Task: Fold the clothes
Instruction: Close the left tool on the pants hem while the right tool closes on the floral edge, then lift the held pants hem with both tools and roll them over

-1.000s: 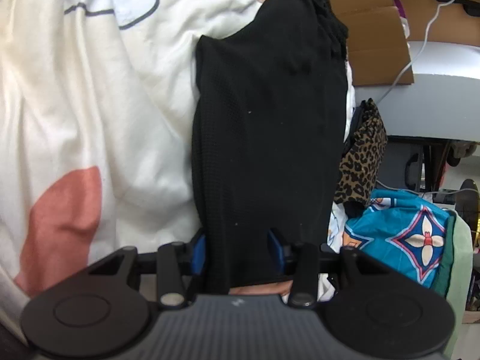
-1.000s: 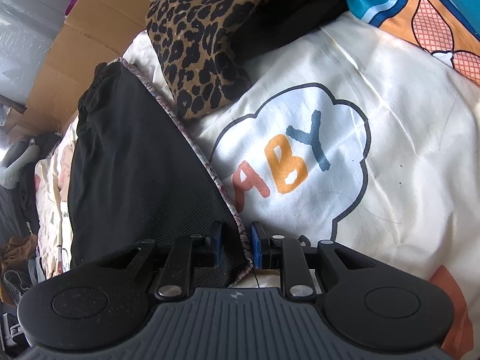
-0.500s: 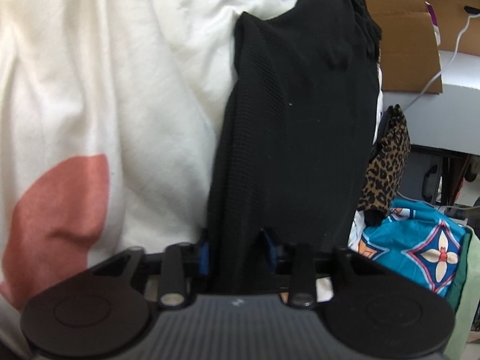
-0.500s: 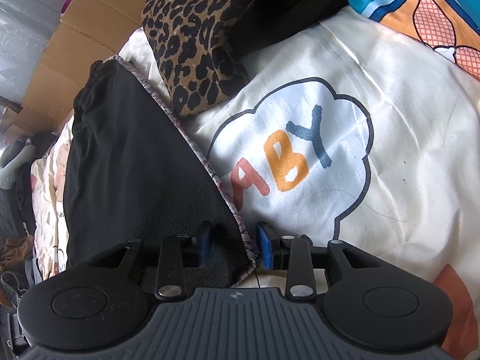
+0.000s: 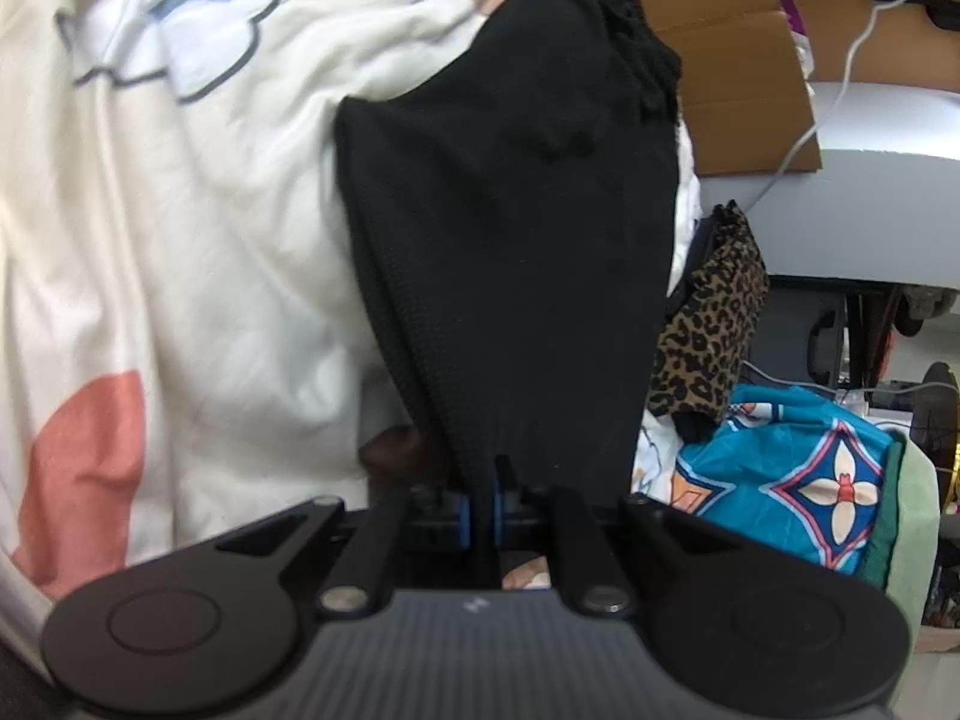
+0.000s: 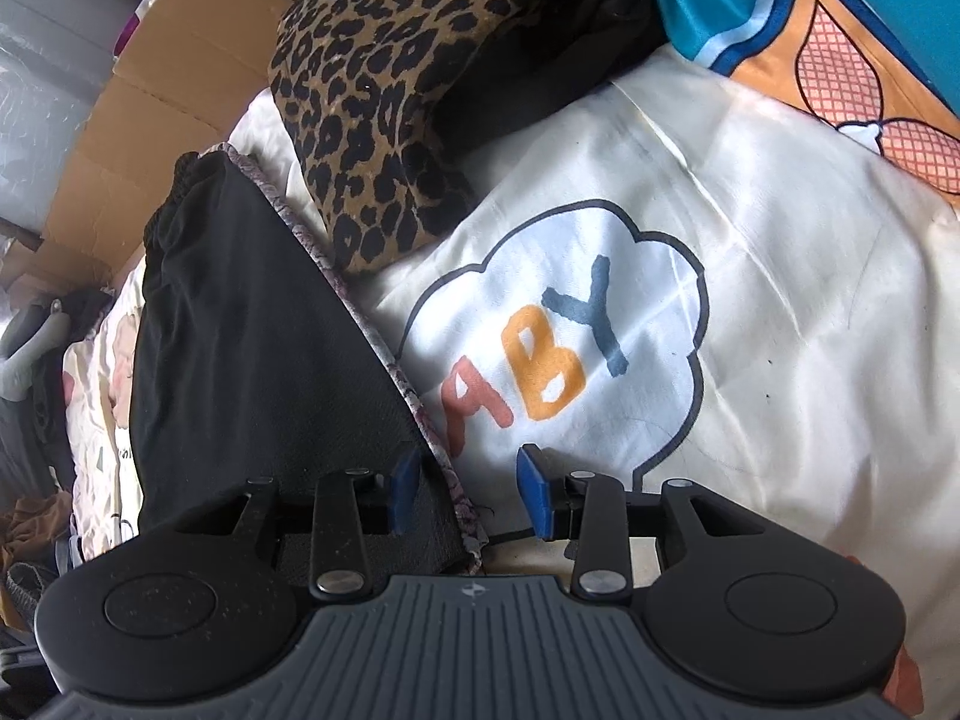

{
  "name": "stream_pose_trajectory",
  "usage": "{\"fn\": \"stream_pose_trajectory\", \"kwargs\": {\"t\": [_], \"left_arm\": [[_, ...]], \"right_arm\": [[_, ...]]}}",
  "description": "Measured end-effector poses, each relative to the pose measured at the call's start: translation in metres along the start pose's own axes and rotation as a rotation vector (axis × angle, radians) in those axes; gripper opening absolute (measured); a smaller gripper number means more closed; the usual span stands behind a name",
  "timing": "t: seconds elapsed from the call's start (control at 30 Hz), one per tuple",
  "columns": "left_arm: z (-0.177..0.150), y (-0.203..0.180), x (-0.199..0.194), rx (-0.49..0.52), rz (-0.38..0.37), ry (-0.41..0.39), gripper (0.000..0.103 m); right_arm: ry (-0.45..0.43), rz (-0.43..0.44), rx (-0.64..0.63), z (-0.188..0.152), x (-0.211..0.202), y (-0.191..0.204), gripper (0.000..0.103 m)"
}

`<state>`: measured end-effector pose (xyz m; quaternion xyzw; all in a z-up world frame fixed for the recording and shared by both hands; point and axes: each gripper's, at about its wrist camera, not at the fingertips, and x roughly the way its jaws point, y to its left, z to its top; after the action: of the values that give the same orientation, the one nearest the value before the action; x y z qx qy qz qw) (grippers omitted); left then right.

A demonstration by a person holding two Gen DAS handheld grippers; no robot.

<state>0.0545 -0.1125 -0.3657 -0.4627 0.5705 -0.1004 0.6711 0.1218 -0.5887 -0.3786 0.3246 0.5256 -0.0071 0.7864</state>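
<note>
- The left tongs point(image 5: 478, 507) were clenched on the near end of the black garment point(image 5: 516, 228), its blue pads pressed together with the fabric bunched between them.
- From that pinch the black garment fanned out and ran away from the camera, lying on the cream bedsheet point(image 5: 180, 252), its gathered waistband at the far end near a cardboard box point(image 5: 744, 60).
- The right tongs point(image 6: 465, 489) were released, blue pads spread wide; the left pad sat against the garment's near corner, the right pad over bare sheet.
- In the right wrist view the black garment point(image 6: 240, 360) lay flat to the left, a patterned grey trim running along its slanted right edge.
- Just right of that edge the cream bedsheet point(image 6: 780, 330) showed a cloud print with coloured letters.
- A leopard-print cloth point(image 6: 408, 84) lay beyond the garment's far end, resting on the sheet, with dark fabric beside it.
- A blue patterned cloth point(image 6: 780, 0) covered the far right corner.
- A white cable point(image 5: 840, 60) crossed the cardboard box.
</note>
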Motion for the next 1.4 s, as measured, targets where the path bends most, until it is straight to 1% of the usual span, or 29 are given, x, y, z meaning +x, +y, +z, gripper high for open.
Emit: {"fn": "stream_pose_trajectory", "kwargs": {"t": [0.1, 0.27, 0.43, 0.57, 0.67, 0.77, 0.9, 0.97, 1.03, 1.1, 1.13, 1.17, 1.23, 1.27, 1.3, 1.33, 1.4], "left_arm": [[0.004, -0.002, -0.001, 0.003, 0.013, -0.005, 0.007], [0.01, 0.003, -0.001, -0.023, 0.018, -0.022, 0.007], [0.018, 0.002, -0.008, -0.027, 0.024, -0.053, 0.007], [0.025, 0.002, -0.008, -0.024, 0.038, -0.066, 0.006], [0.027, 0.002, -0.006, -0.025, 0.043, -0.069, 0.007], [0.028, 0.004, -0.003, -0.029, 0.05, -0.066, 0.007], [0.029, 0.006, -0.001, -0.032, 0.056, -0.061, 0.007], [0.029, 0.007, 0.0, -0.029, 0.057, -0.059, 0.007], [0.028, 0.008, 0.0, -0.025, 0.058, -0.056, 0.007], [0.028, 0.008, 0.001, -0.023, 0.061, -0.053, 0.007], [0.028, 0.008, 0.001, -0.023, 0.062, -0.051, 0.007], [0.028, 0.008, 0.001, -0.023, 0.061, -0.051, 0.007], [0.028, 0.006, 0.0, -0.02, 0.061, -0.051, 0.007], [0.028, 0.005, -0.001, -0.015, 0.06, -0.053, 0.007], [0.028, 0.003, -0.002, -0.009, 0.06, -0.054, 0.007], [0.028, 0.002, -0.004, -0.004, 0.058, -0.056, 0.007], [0.027, -0.001, -0.005, -0.002, 0.052, -0.062, 0.007]], "right_arm": [[0.024, 0.011, -0.022, 0.002, 0.004, 0.003, 0.043], [0.075, 0.02, -0.069, 0.004, 0.01, 0.009, 0.043], [0.113, 0.031, -0.092, 0.007, 0.017, 0.012, 0.043], [0.131, 0.053, -0.129, 0.006, 0.018, 0.022, 0.043], [0.132, 0.096, -0.131, 0.006, 0.015, 0.028, 0.043], [0.144, 0.092, -0.148, 0.006, 0.018, 0.032, 0.043], [0.21, 0.078, -0.137, 0.005, 0.031, 0.024, 0.043], [0.24, 0.106, -0.106, 0.004, 0.037, 0.015, 0.043], [0.25, 0.149, -0.068, 0.004, 0.042, 0.007, 0.043], [0.259, 0.173, -0.056, 0.005, 0.044, 0.005, 0.043], [0.266, 0.181, -0.06, 0.005, 0.045, 0.006, 0.041], [0.271, 0.188, -0.07, 0.005, 0.046, 0.009, 0.036], [0.283, 0.203, -0.09, 0.005, 0.05, 0.016, 0.014], [0.29, 0.207, -0.096, 0.004, 0.054, 0.02, 0.014], [0.292, 0.21, -0.099, 0.003, 0.057, 0.023, 0.011], [0.293, 0.217, -0.099, 0.002, 0.06, 0.026, 0.007], [0.284, 0.226, -0.09, -0.001, 0.06, 0.03, 0.006]]}}
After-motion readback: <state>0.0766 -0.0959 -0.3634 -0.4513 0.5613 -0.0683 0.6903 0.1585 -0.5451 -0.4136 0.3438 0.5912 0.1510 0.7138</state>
